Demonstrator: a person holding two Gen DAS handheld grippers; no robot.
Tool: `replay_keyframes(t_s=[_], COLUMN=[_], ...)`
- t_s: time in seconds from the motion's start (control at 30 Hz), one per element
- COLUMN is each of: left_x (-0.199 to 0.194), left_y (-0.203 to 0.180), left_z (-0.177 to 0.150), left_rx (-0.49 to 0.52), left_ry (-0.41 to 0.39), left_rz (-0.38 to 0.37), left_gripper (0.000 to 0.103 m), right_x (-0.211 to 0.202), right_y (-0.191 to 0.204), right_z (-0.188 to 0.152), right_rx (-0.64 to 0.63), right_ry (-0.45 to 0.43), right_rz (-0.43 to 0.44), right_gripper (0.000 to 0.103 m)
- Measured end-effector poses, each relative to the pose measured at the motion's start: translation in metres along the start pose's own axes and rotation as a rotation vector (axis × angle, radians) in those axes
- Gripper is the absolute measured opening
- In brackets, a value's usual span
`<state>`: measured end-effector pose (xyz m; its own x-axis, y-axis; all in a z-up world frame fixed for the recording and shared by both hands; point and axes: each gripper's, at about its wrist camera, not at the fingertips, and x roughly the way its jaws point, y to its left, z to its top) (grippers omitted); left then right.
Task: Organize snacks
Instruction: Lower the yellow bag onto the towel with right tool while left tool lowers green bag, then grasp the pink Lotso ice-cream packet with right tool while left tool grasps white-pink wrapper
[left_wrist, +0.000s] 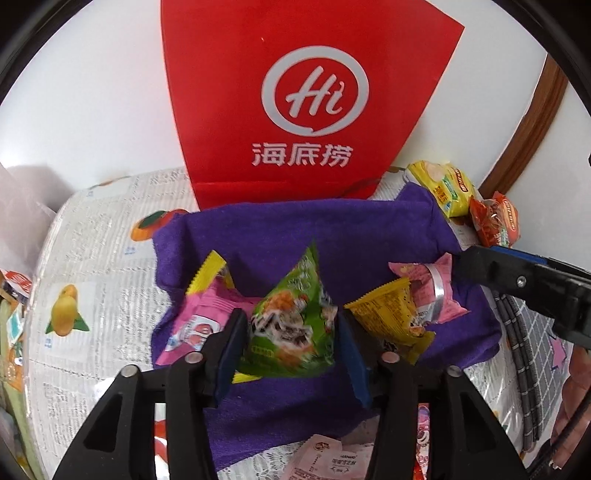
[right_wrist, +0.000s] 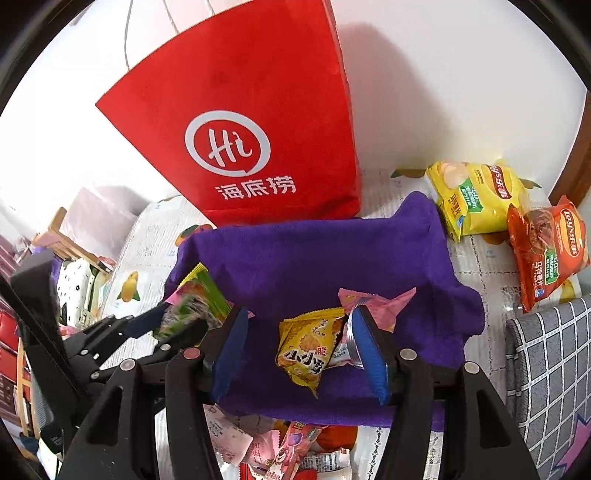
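Note:
My left gripper is shut on a green snack packet and holds it over the purple cloth. A pink packet with a yellow edge lies to its left. A yellow packet and a pink packet lie to its right. In the right wrist view, my right gripper is open above the purple cloth, its right finger against the pink packet and the yellow packet between the fingers. The left gripper with the green packet shows at left.
A red paper bag stands behind the cloth against the white wall. A yellow chip bag and an orange chip bag lie at the back right. Loose snack packets lie at the near edge. A grey checked cushion is at right.

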<state>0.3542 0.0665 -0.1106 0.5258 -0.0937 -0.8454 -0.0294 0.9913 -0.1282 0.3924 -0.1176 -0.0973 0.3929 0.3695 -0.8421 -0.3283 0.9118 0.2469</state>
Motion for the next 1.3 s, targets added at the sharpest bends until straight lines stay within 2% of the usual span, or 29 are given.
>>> replay_keyframes(t_s=[0.13,0.33,0.47,0.57,0.7,0.87,0.97,1.13,1.17,1.3], left_x=[-0.003,-0.017,-0.033,-0.041,-0.049,-0.070,-0.079,-0.078,-0.077,-0.078], left_y=[-0.002,-0.003,-0.002,-0.001,-0.003,-0.014,-0.013,0.006,0.011,0.025], left_z=[0.000,0.003,0.004,0.005,0.003,-0.009,-0.026,-0.057,-0.063,-0.081], left_rx=[0.002,0.003,0.007,0.000,-0.002,0.036,0.044,0.027,0.015,-0.032], left_ry=[-0.006,-0.034,-0.061,-0.073,-0.081,-0.118,-0.126,-0.087,-0.077,-0.050], left_rz=[-0.003,-0.014,-0.006,-0.005,0.001,0.037,0.047,0.080,0.076,0.025], left_gripper=[0.064,0.069,0.070,0.070,0.070,0.070,0.070,0.070,0.070,0.070], right_x=[-0.004,-0.022,-0.036,-0.048,-0.058,-0.048,-0.033,-0.005,0.000,0.016], right_y=[-0.001,0.004,0.008,0.010,0.009,0.006,0.010,0.017,0.018,0.021], right_z=[0.000,-0.004,-0.011,-0.025,-0.059,-0.101,-0.117,-0.130,-0.132,-0.142], right_rx=[0.006,0.000,0.013,0.015,-0.002,-0.003,-0.010,-0.018,-0.017,-0.013], right_ry=[-0.004,-0.048,-0.072,-0.086,-0.081,-0.024,0.028,0.066,0.072,0.109], right_rz=[0.008,0.016,0.000,0.009,-0.024,-0.033,-0.047,-0.077,-0.080,-0.078], right_gripper=[0.059,0.061,0.061,0.062,0.062,0.061,0.052,0.050,0.049,0.036])
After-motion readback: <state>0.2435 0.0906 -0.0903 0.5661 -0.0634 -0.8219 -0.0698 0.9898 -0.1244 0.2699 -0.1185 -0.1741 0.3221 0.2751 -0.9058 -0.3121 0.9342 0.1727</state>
